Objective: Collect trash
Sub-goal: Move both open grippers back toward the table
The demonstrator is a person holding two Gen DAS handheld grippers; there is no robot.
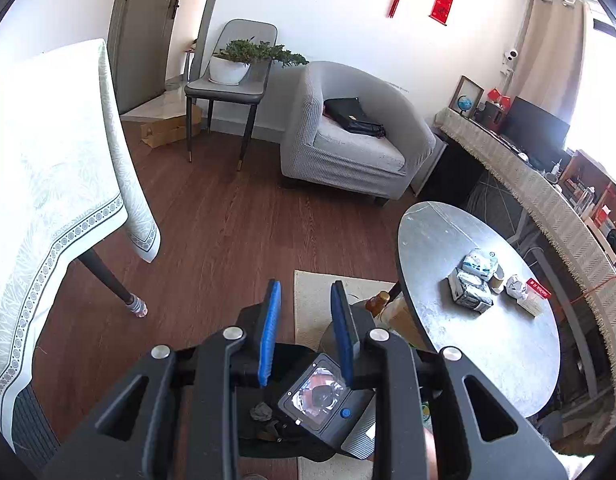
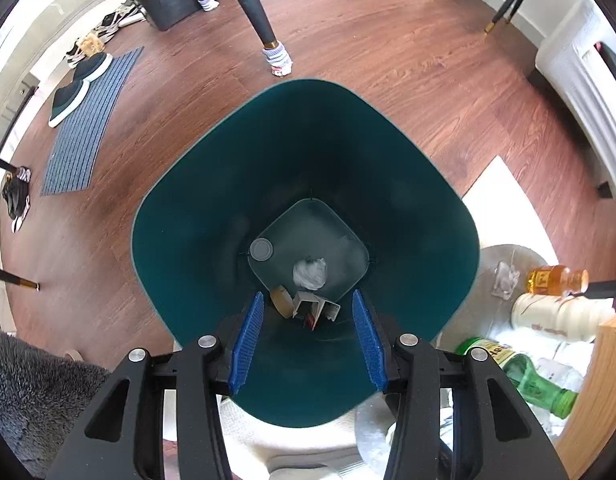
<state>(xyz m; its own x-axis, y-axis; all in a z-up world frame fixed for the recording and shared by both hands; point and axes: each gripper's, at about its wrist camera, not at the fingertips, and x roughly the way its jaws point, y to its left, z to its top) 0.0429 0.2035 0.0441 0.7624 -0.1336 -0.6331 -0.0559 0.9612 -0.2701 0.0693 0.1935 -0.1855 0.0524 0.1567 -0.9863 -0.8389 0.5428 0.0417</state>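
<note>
- Over the bin [image 2: 180,216]: right gripper [image 2: 308,296] points straight down into it, jaws spread, pads touching nothing.
- Bin is dark teal and stands on the wood floor [image 2: 388,60]. I see right down to its bottom.
- Trash in the bin, all on the bottom: white paper wad [image 2: 310,274] near the middle, grey round lid [image 2: 261,249] to its left, brown roll [image 2: 282,300] and a small open carton [image 2: 316,308] at the near edge.
- Carton sits in line between the right pads in my view, but it lies deep in the bin, well apart from them.
- Right of the bin: amber bottle [image 2: 556,280], white bottle [image 2: 560,318] and green bottle [image 2: 536,380], all on their sides, close together.
- Left gripper [image 1: 306,284] is closed down, only a narrow gap between the blue pads, nothing pinched. It tilts down toward the floor, beside the round table [image 1: 448,240].
- Still on that table: two stacked packets [image 1: 472,288], a crumpled white wad [image 1: 516,286] just right of them, and a small box with a red label [image 1: 536,298] touching the wad. Left gripper is well apart from all of these.
- Can't tell what the packets hold.
- Behind: grey armchair [image 1: 348,140] with a black bag [image 1: 354,116] on its seat.
</note>
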